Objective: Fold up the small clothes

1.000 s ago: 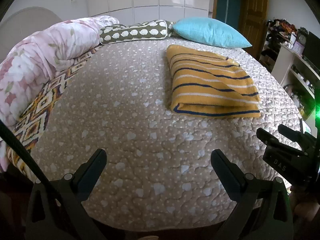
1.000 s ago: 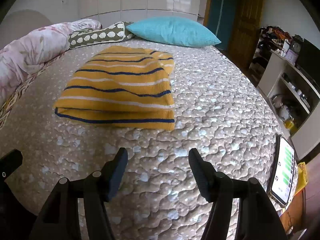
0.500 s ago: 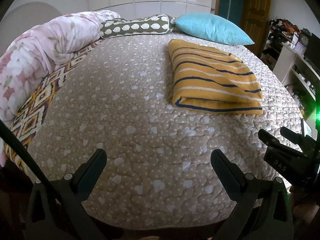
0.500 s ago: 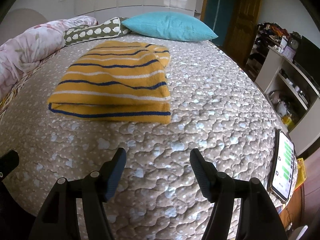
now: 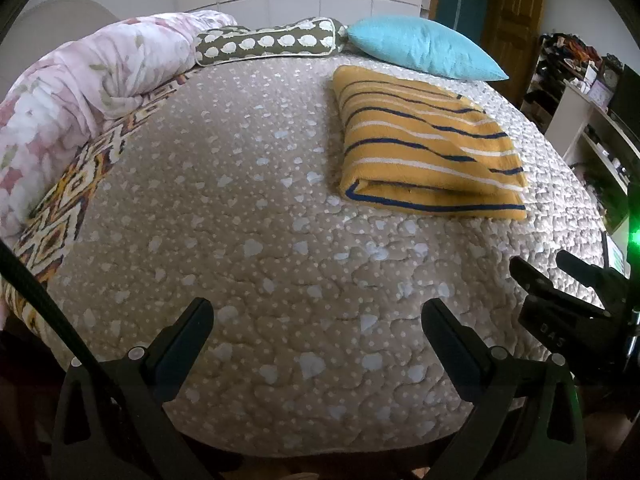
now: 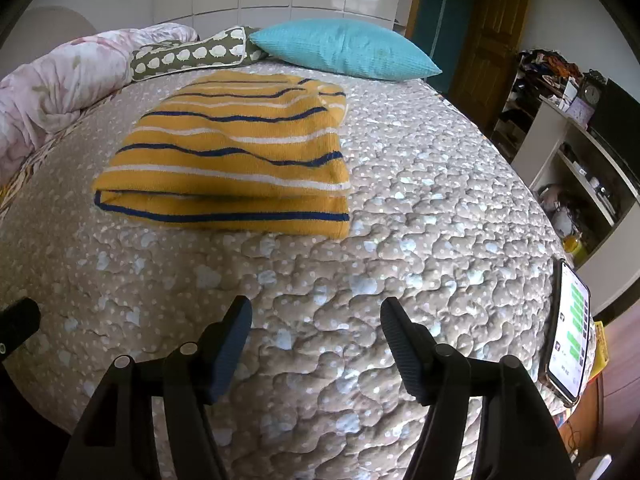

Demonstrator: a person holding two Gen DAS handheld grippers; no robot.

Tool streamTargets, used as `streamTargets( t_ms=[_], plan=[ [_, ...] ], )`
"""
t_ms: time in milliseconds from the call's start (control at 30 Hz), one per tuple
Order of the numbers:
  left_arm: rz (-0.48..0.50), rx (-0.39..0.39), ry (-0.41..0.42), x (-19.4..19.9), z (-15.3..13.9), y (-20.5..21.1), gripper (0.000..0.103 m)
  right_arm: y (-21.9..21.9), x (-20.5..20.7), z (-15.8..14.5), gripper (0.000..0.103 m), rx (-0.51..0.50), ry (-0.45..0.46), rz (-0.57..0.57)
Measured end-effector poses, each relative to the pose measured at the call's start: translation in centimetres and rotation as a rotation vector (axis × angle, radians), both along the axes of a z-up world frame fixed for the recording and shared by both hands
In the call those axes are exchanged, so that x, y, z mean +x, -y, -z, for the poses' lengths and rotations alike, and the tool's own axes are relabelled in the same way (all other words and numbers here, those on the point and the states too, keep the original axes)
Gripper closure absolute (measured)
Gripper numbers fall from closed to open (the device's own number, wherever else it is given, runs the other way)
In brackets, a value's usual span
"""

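1. While both sets of jaws stand spread and empty, the folded striped garment lies on the bed, ahead of them.
2. Judged nearly finished; approach low, pinching only edges.

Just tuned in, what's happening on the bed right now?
Nobody is holding anything at the moment. The left tool and the right tool are both open and empty, over the near part of the bedspread. The yellow striped garment lies folded flat on the bedspread ahead of them, short of the blue pillow, with neither tool touching it. A phone with its screen lit sits at the bed's right edge.
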State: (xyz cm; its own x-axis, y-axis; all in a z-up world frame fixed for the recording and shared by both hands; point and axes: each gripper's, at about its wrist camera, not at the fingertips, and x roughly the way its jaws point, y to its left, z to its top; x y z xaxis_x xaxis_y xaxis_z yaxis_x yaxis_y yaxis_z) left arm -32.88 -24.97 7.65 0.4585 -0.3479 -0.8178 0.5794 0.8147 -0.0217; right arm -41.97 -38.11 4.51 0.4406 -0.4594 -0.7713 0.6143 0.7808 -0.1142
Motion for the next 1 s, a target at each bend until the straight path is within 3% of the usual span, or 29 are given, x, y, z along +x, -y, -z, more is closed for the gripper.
streamTargets(
  t_ms=[1000],
  plan=[
    [-0.002, 0.003, -0.032, 0.05, 0.65, -0.08, 0.0, -0.53, 0.1, 0.17, 0.028, -0.004, -0.006, -0.007]
  ],
)
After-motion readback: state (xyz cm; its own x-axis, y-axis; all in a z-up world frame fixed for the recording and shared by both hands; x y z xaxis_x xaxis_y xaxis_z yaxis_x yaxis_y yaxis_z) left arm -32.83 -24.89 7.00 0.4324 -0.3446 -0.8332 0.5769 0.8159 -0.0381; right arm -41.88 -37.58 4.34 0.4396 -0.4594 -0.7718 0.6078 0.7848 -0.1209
